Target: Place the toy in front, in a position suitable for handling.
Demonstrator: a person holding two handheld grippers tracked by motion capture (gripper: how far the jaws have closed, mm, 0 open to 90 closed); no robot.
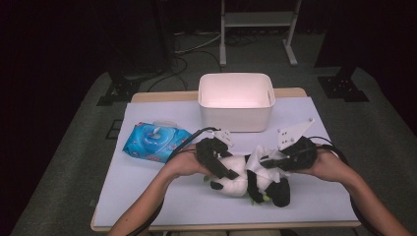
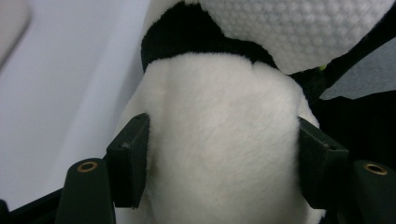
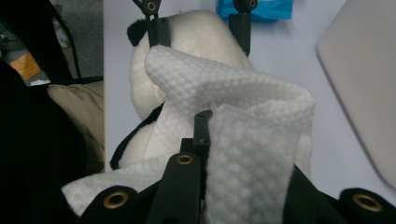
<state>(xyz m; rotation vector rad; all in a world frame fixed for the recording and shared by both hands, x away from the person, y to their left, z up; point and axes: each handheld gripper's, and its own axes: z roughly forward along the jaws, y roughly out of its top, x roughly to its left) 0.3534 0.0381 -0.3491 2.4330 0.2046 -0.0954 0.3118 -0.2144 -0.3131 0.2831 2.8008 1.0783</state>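
The panda (image 1: pixel 235 178) lies on its side on the tabletop (image 1: pixel 147 196), near the front edge, between the two hands. Its white head end sits between the jaws of the left gripper (image 1: pixel 223 169); in the left gripper view the two black pads stand on either side of the white fur (image 2: pixel 219 140), each pressed against it, with the fur bulging a little past them. The jaws stand fairly wide, taken up by the width of the plush, and hold it.

The right gripper (image 1: pixel 265 160) meets the panda from the other side. Its jaws are drawn nearly together and pinch a fold of the white wipe (image 3: pixel 252 154), which is draped over the panda's body; the wipe (image 1: pixel 261 158) rises in a crumpled peak above the toy. In the right gripper view the left gripper's jaws show farther off, astride the panda's head (image 3: pixel 196 32).

The panda is soft plush, white with black ears, limbs and a black band across the shoulders. The wipe is white with a dimpled, embossed surface.

Behind them on the tabletop stand a white bin (image 1: pixel 236 101) and, to its left, a blue wipe pack (image 1: pixel 155 142).
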